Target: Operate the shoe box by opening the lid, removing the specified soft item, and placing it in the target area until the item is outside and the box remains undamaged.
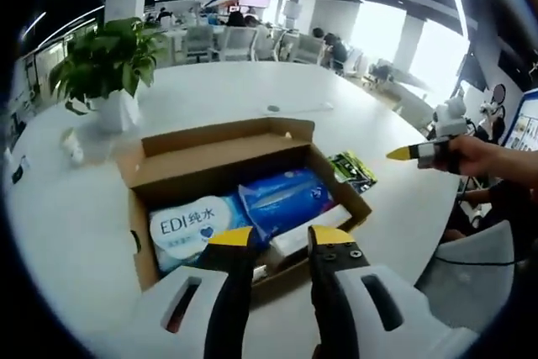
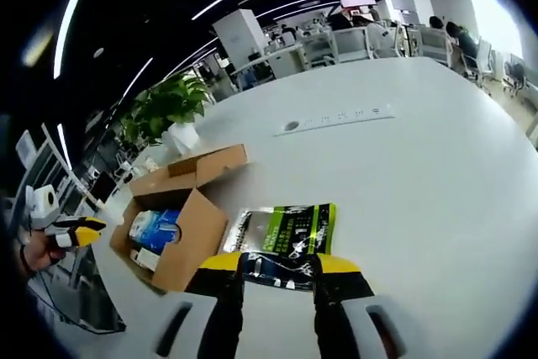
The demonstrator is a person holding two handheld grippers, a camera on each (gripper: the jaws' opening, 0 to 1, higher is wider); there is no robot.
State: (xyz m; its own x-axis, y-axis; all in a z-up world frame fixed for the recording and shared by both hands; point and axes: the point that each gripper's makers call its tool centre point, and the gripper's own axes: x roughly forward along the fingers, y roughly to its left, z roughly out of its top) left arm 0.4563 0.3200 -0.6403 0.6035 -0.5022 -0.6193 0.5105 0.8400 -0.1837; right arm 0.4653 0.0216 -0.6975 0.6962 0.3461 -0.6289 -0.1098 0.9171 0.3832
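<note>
Quick headcount from where I'm standing: one cardboard shoe box (image 1: 220, 161) on the big white table (image 1: 252, 90), lid flaps open. Inside I count three soft packs: one white EDI wipes pack (image 1: 192, 226), one blue pack (image 1: 284, 197), and one smaller white pack (image 1: 294, 241) tucked at the front edge. One green-and-black packet (image 2: 287, 231) lying outside just beside the box. One potted plant (image 1: 108, 65). Two grippers going, left gripper (image 1: 281, 240) and right gripper (image 2: 279, 265), two yellow-tipped jaws each. Chairs in the back, several, can't count them properly.
</note>
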